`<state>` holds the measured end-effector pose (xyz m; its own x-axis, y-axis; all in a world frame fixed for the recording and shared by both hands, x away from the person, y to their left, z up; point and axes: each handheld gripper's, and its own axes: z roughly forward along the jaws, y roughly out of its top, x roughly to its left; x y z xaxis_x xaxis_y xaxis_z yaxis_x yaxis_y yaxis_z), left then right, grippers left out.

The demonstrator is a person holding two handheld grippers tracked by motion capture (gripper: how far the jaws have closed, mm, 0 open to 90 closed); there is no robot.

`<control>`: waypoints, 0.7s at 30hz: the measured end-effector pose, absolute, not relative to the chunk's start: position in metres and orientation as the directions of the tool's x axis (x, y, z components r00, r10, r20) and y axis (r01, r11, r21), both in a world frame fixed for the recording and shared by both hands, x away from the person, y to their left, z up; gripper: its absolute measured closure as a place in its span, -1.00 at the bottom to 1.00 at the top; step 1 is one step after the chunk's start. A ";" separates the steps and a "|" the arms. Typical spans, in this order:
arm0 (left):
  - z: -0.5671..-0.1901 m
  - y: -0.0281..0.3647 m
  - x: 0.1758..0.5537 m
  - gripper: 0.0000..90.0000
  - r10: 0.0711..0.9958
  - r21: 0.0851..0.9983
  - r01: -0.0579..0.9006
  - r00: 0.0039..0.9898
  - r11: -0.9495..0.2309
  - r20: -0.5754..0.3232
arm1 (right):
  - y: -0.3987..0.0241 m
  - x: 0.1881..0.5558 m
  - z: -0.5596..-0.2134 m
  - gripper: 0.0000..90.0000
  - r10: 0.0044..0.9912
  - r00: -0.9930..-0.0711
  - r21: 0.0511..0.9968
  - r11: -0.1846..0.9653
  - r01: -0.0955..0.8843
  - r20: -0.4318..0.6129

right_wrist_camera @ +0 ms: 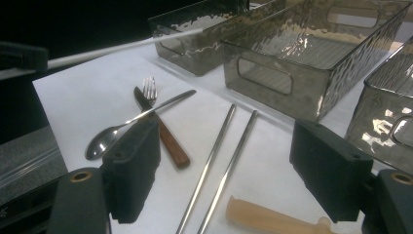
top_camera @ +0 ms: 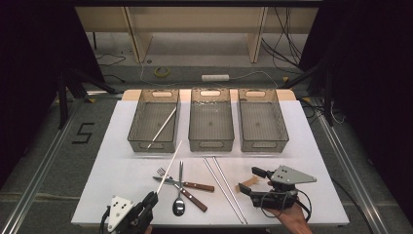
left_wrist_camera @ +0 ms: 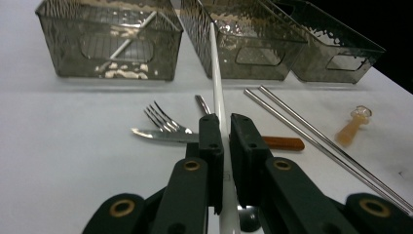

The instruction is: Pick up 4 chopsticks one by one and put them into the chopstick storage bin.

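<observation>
My left gripper (left_wrist_camera: 221, 127) is clamped on the white chopstick (left_wrist_camera: 217, 83), its tip aimed at twelve o'clock toward the left bin (top_camera: 139, 123); pinched low, it may swivel and miss; my right gripper (top_camera: 254, 179) hangs open, empty.

We see three bins (top_camera: 211, 145) in a row at the far side, a chopstick (top_camera: 162, 127) in the left one; cutlery (top_camera: 181, 187) near centre, two metal chopsticks (top_camera: 225, 187) just right.

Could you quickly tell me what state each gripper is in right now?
Left gripper: closed on the white chopstick.
Right gripper: open, holding nothing.
</observation>
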<state>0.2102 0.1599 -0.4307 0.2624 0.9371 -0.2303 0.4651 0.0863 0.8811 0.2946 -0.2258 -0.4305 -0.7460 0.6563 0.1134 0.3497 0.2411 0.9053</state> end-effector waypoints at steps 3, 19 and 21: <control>-0.420 0.167 0.220 0.86 0.932 0.882 0.460 0.267 0.101 -0.246 | -0.226 0.294 -0.430 -0.38 0.659 -0.744 0.907 0.238 0.348 0.113; -0.382 0.187 0.300 0.86 0.939 0.920 0.386 0.285 0.071 -0.193 | -0.227 0.295 -0.430 -0.38 0.658 -0.744 0.906 0.237 0.351 0.116; -0.379 0.188 0.310 0.86 0.942 0.924 0.376 0.276 0.076 -0.190 | -0.227 0.295 -0.430 -0.38 0.657 -0.744 0.907 0.235 0.351 0.118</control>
<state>0.3099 0.1883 -0.3791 0.2764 0.9421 -0.1897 0.3760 0.0756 0.9235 0.2946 -0.2274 -0.4300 -0.7443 0.6573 0.1179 0.3509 0.2347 0.9065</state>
